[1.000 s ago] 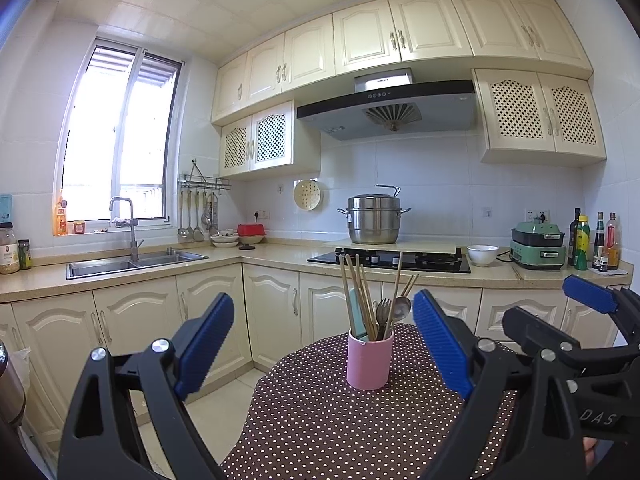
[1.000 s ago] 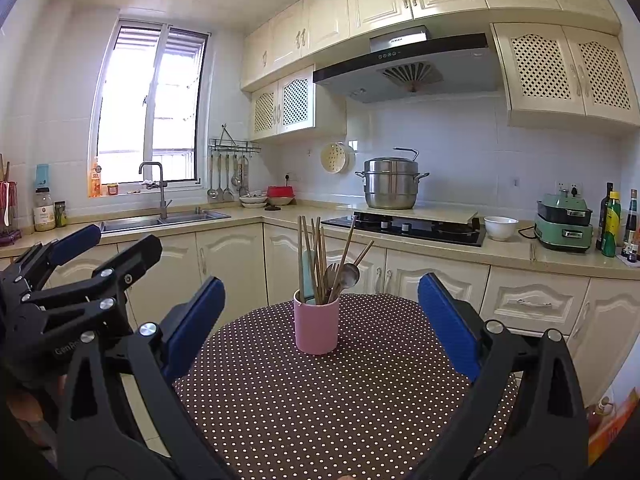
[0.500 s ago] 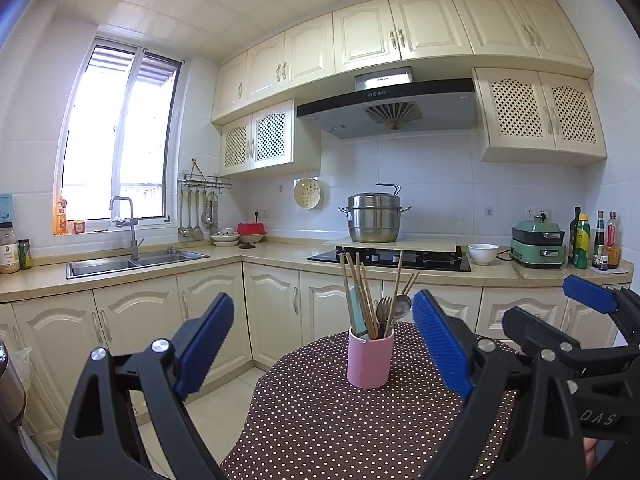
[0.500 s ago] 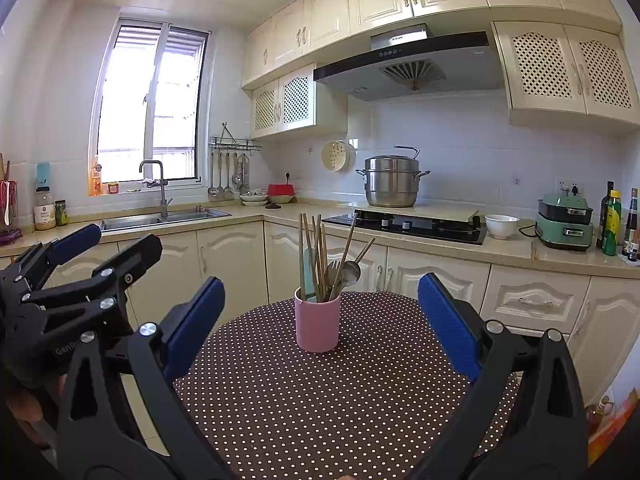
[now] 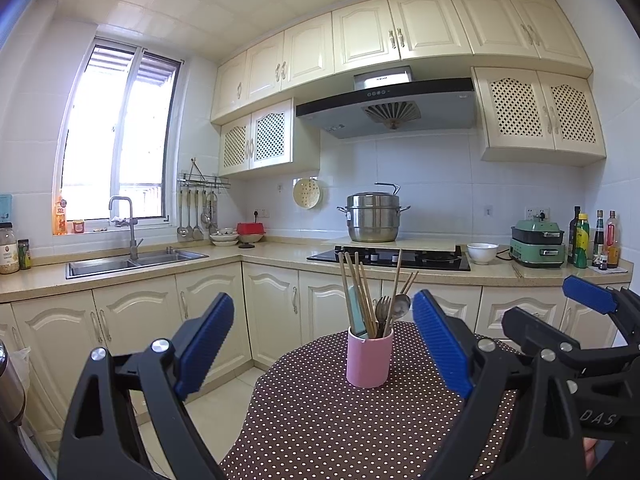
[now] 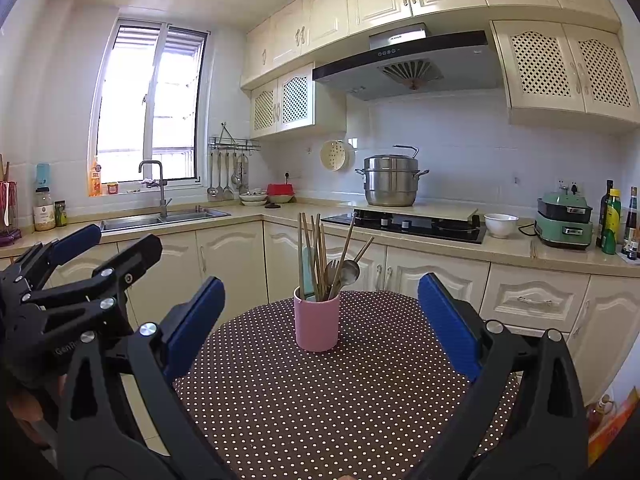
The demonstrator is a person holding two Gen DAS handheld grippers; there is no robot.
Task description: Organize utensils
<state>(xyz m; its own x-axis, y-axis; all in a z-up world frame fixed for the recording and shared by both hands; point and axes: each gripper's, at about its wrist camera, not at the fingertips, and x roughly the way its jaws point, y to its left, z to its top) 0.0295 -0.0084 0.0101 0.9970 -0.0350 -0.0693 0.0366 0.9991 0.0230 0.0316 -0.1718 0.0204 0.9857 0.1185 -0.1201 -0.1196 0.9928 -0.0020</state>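
Note:
A pink cup point(image 5: 369, 358) stands upright on a round table with a brown polka-dot cloth point(image 5: 320, 420); it also shows in the right wrist view point(image 6: 316, 325). It holds several wooden chopsticks point(image 5: 357, 290), a metal fork and a spoon point(image 5: 401, 305). My left gripper point(image 5: 323, 340) is open and empty, held above the table short of the cup. My right gripper point(image 6: 320, 322) is open and empty, also short of the cup. Each gripper shows at the edge of the other's view.
The table cloth point(image 6: 320, 392) lies bare around the cup. Behind are cream kitchen cabinets, a sink point(image 5: 132, 260), a hob with a steel pot point(image 5: 373, 218), a white bowl point(image 5: 482, 253) and bottles point(image 5: 594, 238) on the counter.

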